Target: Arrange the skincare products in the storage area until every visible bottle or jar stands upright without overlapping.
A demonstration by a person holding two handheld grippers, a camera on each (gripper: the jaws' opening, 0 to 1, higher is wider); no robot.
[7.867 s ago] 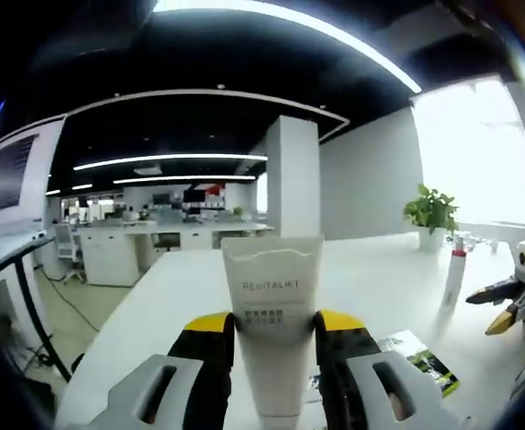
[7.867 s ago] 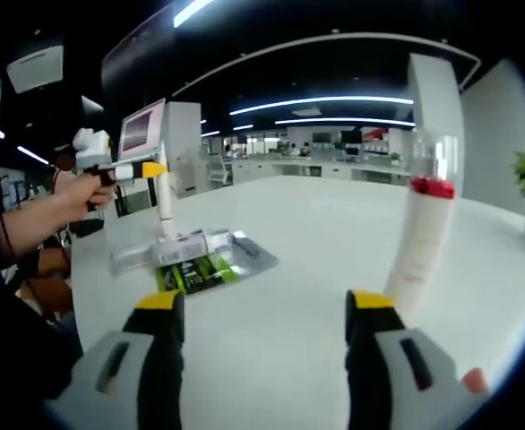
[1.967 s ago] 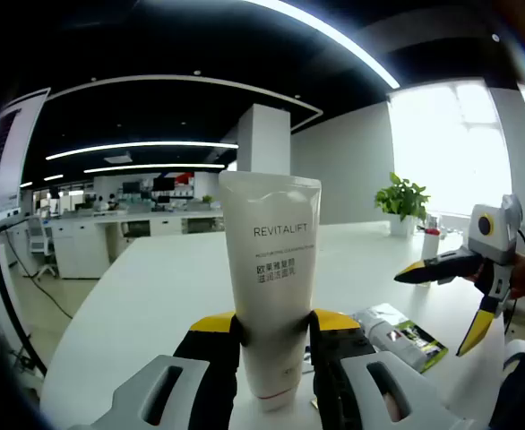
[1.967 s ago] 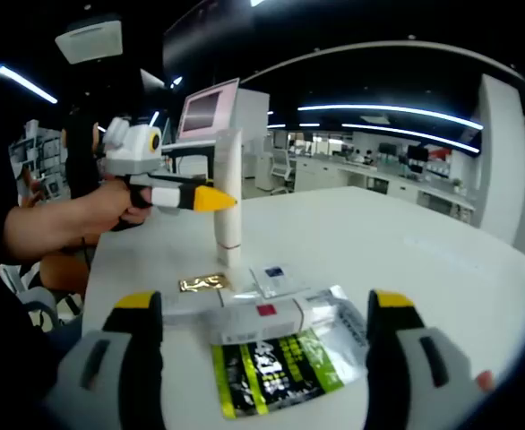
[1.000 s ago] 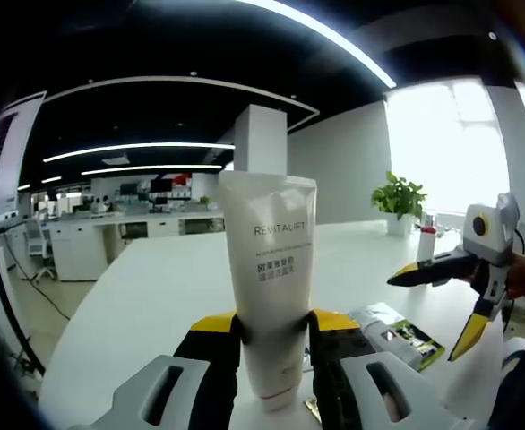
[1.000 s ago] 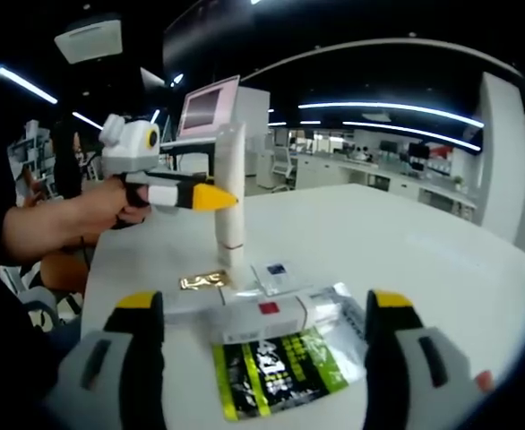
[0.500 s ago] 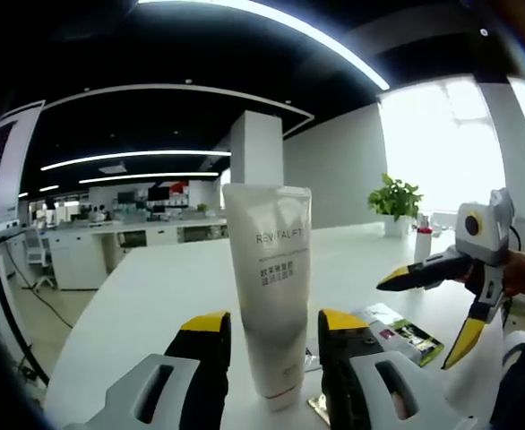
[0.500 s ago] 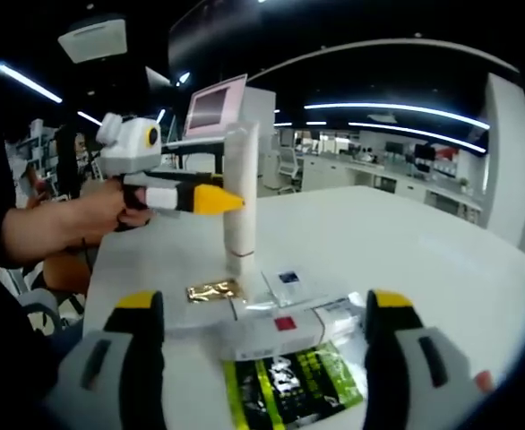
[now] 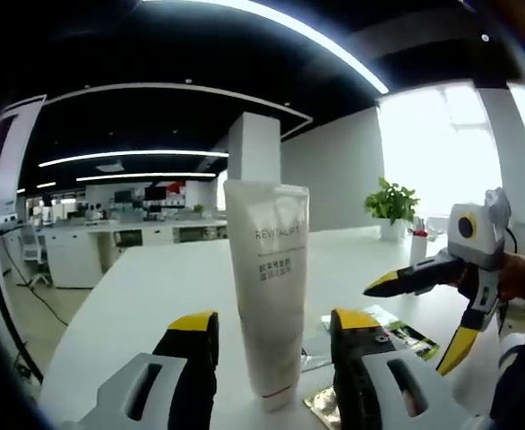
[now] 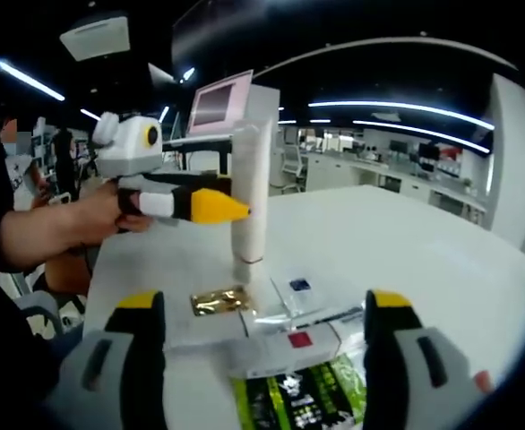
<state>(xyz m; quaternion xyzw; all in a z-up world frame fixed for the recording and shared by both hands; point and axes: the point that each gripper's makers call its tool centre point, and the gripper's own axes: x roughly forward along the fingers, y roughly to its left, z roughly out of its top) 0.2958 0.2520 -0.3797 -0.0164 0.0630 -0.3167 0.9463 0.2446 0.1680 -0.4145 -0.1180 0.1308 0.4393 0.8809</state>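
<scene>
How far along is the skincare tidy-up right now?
Done: the white Revitalift tube stands upright on its cap on the white table, with the left gripper open around it, fingers clear of its sides. In hand: nothing; the right gripper is open above flat sachets. Left: the sachets lie flat and overlapping, and a small red-capped bottle stands far off.

Both views sit low, close to the white tube (image 9: 267, 287) (image 10: 250, 193), seemingly from roughly opposite sides.
</scene>
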